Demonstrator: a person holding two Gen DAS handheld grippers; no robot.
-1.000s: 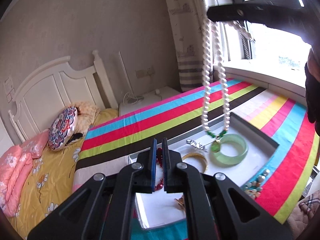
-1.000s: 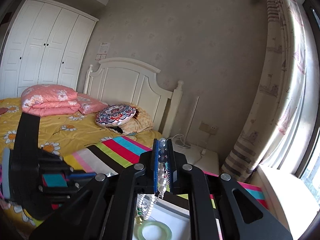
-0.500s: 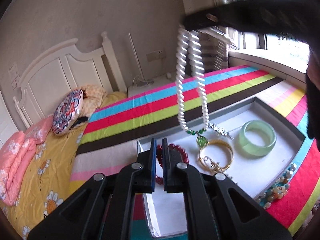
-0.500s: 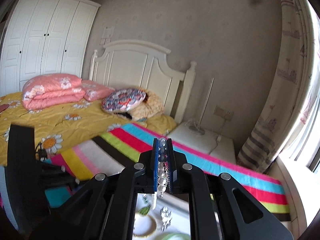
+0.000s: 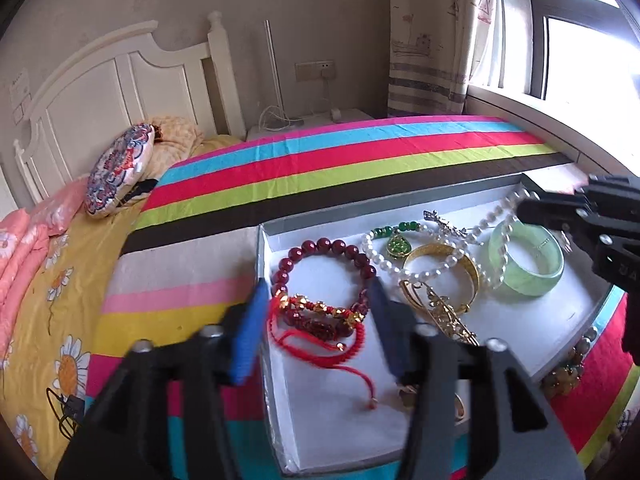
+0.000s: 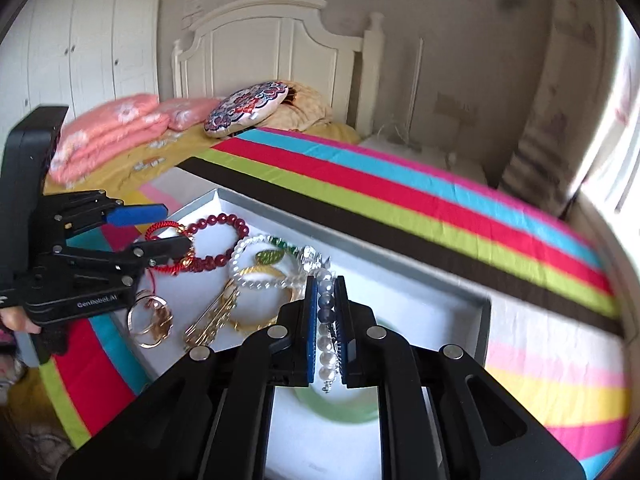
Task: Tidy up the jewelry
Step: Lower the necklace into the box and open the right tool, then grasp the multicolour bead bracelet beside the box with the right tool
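Now the pearl necklace (image 5: 436,270) lies mostly in the white tray (image 5: 440,200), draped over the gold bangle (image 5: 474,276) beside the green bangle (image 5: 528,268); a moment ago it hung high in the air. The right gripper (image 6: 325,312) still pinches its end beads. The left gripper (image 5: 316,320) is opening wide over the red bead bracelet (image 5: 324,276), nothing held. Letting go of the pearls seems next.

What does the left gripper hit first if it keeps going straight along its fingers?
Most likely the dark red bead bracelet lying in the white tray: it sits between the fingers of the left gripper, which are opening with nothing held. The red cord bracelet overlaps it; which comes first is unclear.
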